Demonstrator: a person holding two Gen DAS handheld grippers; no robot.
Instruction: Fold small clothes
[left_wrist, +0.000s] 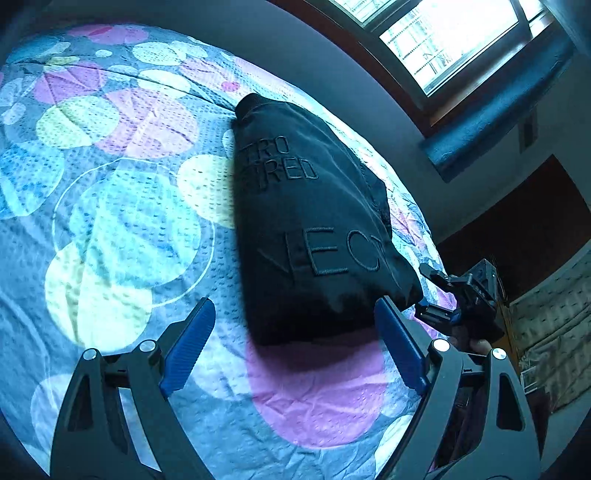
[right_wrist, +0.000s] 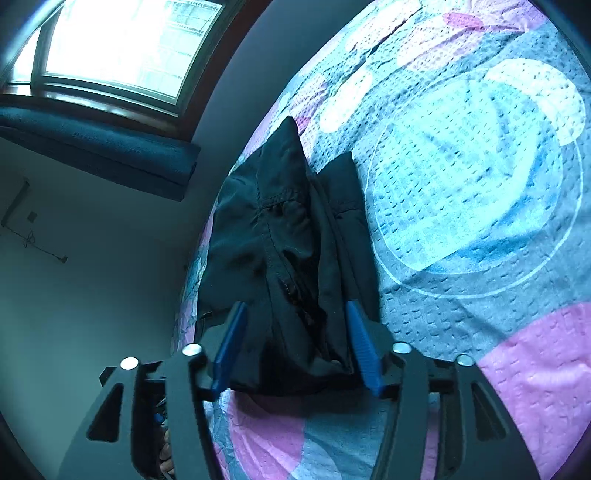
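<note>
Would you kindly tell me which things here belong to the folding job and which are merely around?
Belonging to the job:
- black garment, folded on the bedspread
- left gripper
- right gripper

Merely around:
- patterned bedspread
- window
- dark blue window-seat cushion

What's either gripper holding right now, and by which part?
Nothing. The left gripper is open over the bedspread; the right gripper is open too, its pads either side of the folded black garment, not pressing.

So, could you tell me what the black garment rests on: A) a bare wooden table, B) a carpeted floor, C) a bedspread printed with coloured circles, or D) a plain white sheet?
C: the black garment lies on a bedspread printed with blue, yellow and pink circles.
</note>
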